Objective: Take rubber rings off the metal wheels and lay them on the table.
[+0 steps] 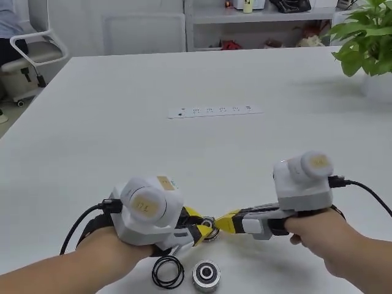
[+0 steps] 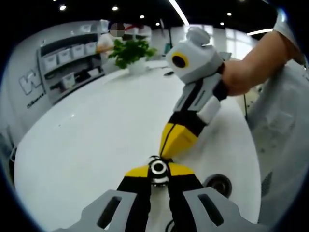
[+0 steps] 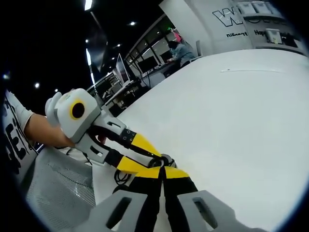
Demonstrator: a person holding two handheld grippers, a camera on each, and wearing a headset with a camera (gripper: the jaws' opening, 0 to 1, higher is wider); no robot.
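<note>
My left gripper [image 1: 202, 231] is shut on a small metal wheel [image 1: 211, 231] and holds it just above the white table [image 1: 196, 159]. In the left gripper view the wheel [image 2: 158, 168] sits between the yellow jaw tips of the left gripper [image 2: 158, 171]. My right gripper [image 1: 221, 224] comes in from the right. Its jaws are pressed together at the wheel's rim, on the black rubber ring. In the right gripper view the right gripper [image 3: 164, 168] meets the wheel [image 3: 164, 159]. Loose black rubber rings [image 1: 167, 271] lie by a second wheel [image 1: 206, 274] at the near edge.
A white power strip [image 1: 214, 111] lies mid-table. A potted plant [image 1: 364, 37] stands at the far right corner. An office chair [image 1: 30, 58] and shelving [image 1: 257, 24] are beyond the table. The second wheel [image 2: 219, 183] lies to the right of my left jaws.
</note>
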